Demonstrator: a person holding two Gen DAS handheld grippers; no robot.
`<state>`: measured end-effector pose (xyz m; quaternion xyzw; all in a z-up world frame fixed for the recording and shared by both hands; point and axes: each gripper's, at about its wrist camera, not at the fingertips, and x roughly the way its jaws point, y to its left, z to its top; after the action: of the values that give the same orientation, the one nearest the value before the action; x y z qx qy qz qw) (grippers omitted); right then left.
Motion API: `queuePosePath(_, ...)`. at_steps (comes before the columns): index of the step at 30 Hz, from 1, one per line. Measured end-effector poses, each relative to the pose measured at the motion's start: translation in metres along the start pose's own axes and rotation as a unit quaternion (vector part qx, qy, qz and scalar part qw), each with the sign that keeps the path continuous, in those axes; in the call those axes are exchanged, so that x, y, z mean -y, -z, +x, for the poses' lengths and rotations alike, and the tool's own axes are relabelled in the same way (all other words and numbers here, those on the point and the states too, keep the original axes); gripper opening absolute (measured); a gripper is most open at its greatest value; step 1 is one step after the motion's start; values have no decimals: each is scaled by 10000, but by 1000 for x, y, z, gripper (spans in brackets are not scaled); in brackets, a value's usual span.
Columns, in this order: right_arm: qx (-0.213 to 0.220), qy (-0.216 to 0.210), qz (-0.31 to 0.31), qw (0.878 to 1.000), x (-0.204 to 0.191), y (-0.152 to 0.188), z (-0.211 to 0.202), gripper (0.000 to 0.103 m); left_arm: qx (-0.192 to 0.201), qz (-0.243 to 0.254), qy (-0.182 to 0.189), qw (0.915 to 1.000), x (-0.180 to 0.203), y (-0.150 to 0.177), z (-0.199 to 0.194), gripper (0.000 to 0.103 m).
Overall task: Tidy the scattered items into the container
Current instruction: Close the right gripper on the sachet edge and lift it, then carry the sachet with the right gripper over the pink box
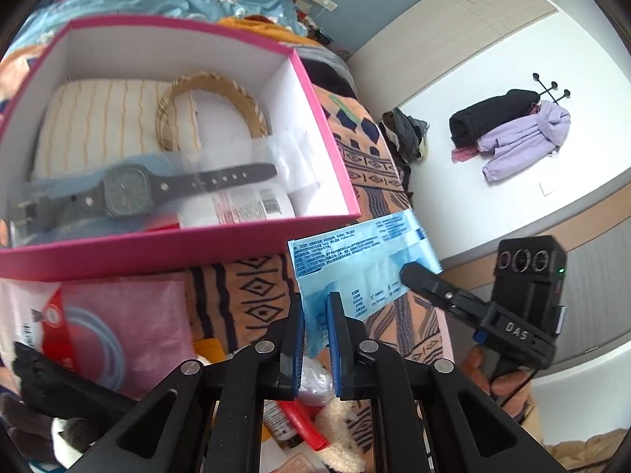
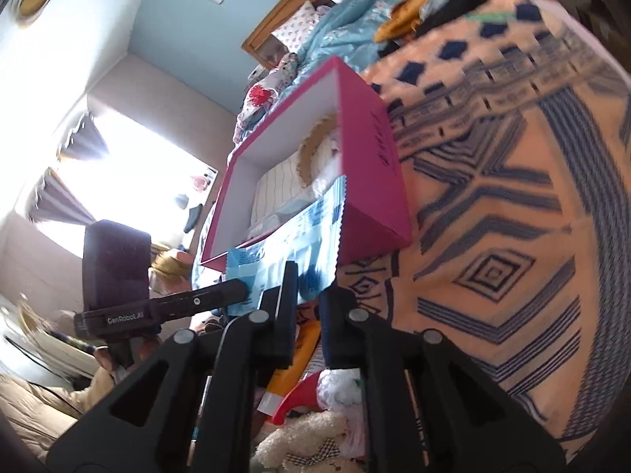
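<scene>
A light blue printed packet (image 1: 355, 264) hangs in the air just in front of the pink box (image 1: 189, 254). My left gripper (image 1: 315, 315) is shut on the packet's lower edge. My right gripper (image 1: 414, 274) comes in from the right and pinches its right end. In the right wrist view the packet (image 2: 303, 236) runs between my right gripper's (image 2: 309, 287) fingers, and the left gripper (image 2: 232, 291) holds its left corner. The box (image 2: 366, 181) holds a striped cloth (image 1: 98, 118), a woven headband (image 1: 213, 86), a bagged dark watch (image 1: 130, 193) and a white bottle (image 1: 244, 207).
The box rests on a patterned orange blanket (image 2: 493, 216) on a bed. Scattered items lie below the grippers: a pink and red bag (image 1: 118, 323), a black furry thing (image 1: 51, 386), an orange bottle (image 2: 303, 351), a plush toy (image 2: 315, 441). A person's hand (image 1: 504, 382) holds the right gripper.
</scene>
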<state>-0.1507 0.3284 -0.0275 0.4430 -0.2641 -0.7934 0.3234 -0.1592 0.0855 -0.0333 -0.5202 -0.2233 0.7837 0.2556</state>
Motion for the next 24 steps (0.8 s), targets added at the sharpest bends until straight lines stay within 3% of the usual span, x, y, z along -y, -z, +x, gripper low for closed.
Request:
queuePosePath(11, -60, 148, -687, 9975, -38, -26, 11, 10, 340, 71, -298, 9990, 1, -14, -30, 10)
queuePosePath(24, -263, 344, -1109, 9929, -53, -53, 39, 10, 450, 54, -639, 9969, -8, -39, -35, 10)
